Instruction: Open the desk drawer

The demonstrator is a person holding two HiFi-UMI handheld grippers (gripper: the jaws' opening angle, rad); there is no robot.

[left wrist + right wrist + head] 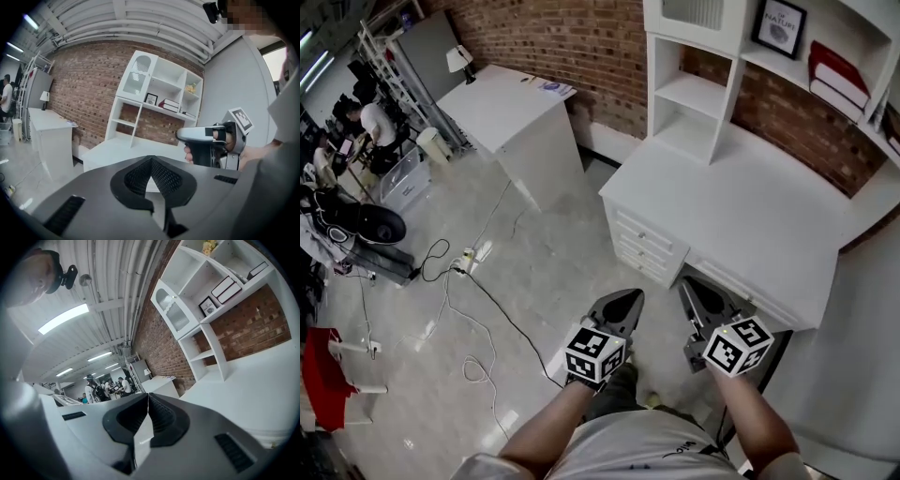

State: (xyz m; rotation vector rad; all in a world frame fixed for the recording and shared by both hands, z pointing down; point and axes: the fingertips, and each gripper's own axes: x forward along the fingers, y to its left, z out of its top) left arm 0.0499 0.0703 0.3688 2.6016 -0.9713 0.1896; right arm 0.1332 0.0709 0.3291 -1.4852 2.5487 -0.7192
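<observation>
The white desk (pixel 769 225) stands at the right of the head view, with a stack of small knobbed drawers (pixel 645 246) on its left front and a long shallow drawer (pixel 741 298) under the top. All drawers look closed. My left gripper (pixel 630 296) hovers over the floor just in front of the small drawers, its jaws shut and empty. My right gripper (pixel 688 285) is beside it, near the long drawer's front, also shut and empty. In the left gripper view the jaws (pixel 151 158) meet, with the desk top (pixel 117 147) beyond. The right gripper (pixel 148 394) points along the desk top (pixel 262 380).
A white hutch (pixel 703 75) with a framed picture (pixel 780 26) and books (pixel 836 75) sits on the desk against the brick wall. A second white desk (pixel 516 122) stands at the left. Cables (pixel 459 281) and a power strip (pixel 471 255) lie on the floor.
</observation>
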